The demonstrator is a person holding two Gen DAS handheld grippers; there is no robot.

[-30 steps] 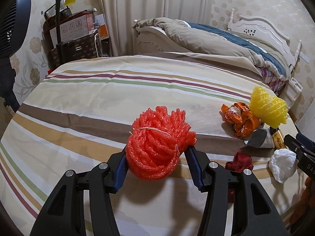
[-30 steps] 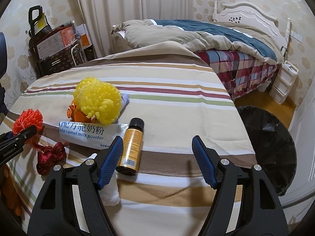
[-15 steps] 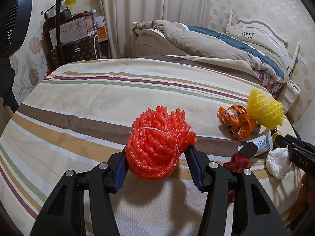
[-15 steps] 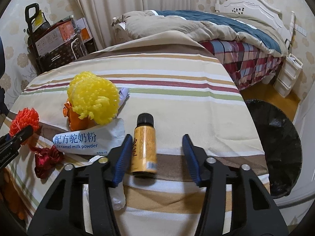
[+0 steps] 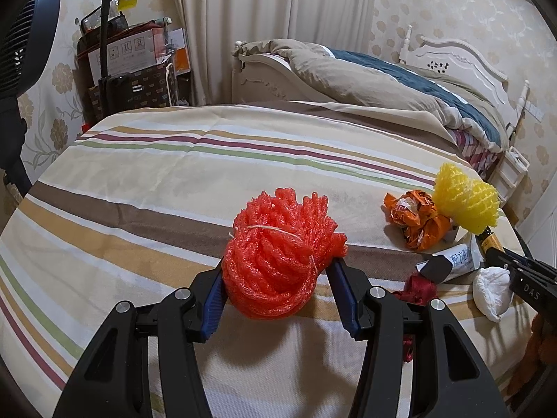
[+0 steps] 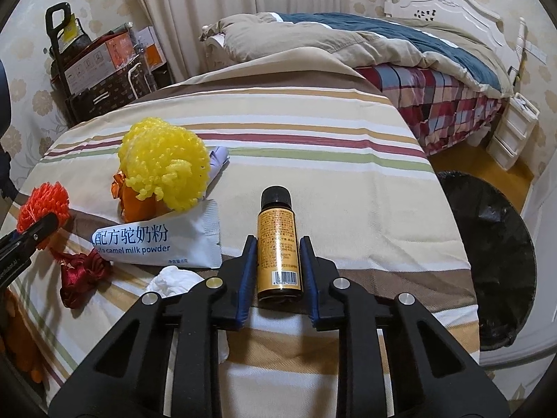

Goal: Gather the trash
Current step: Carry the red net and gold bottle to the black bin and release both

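Observation:
My left gripper (image 5: 276, 275) is shut on a red foam net (image 5: 278, 257) and holds it over the striped tablecloth (image 5: 174, 174). My right gripper (image 6: 277, 244) is shut on a small amber bottle (image 6: 278, 244) with a black cap, which lies on the cloth. Beside it lie a yellow foam net (image 6: 163, 163), an orange wrapper (image 6: 132, 202), a white camel milk powder sachet (image 6: 156, 240), a dark red ribbon (image 6: 80, 271) and a white tissue wad (image 6: 174, 278). A black-lined trash bin (image 6: 487, 261) stands on the floor to the right.
A bed (image 6: 383, 45) with a beige and blue duvet lies beyond the table. Boxes and a hand trolley (image 5: 128, 66) stand at the back left by the curtain. A white drawer unit (image 6: 511, 129) stands by the bed.
My right gripper moved forward around the amber bottle and closed on it. My left gripper kept its hold on the red foam net and barely moved.

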